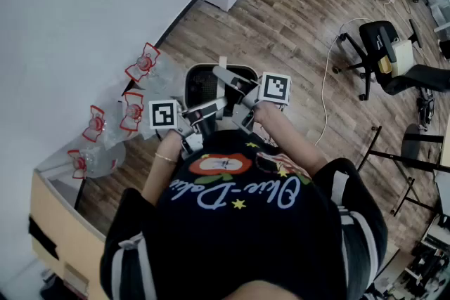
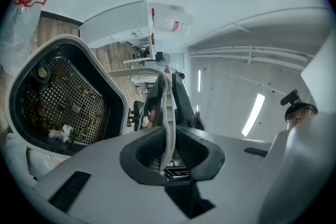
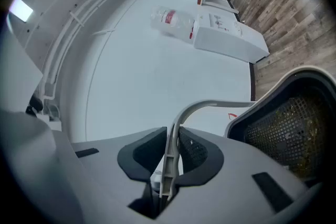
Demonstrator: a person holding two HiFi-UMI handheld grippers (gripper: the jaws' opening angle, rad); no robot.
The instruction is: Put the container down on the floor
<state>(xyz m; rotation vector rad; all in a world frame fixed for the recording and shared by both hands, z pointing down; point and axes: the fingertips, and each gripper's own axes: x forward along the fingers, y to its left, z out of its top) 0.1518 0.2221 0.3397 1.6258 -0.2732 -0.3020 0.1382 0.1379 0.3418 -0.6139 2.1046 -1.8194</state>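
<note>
Pinching the container (image 1: 208,83) by its thin handle (image 2: 168,107), left fingers (image 2: 143,147) and right fingers (image 3: 202,152) both clamped, basket just beyond.

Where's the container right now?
Head view, centre: the container is just ahead of the person, its handle clamped by the left gripper and right gripper, right of the clear water jugs by the wall.
</note>
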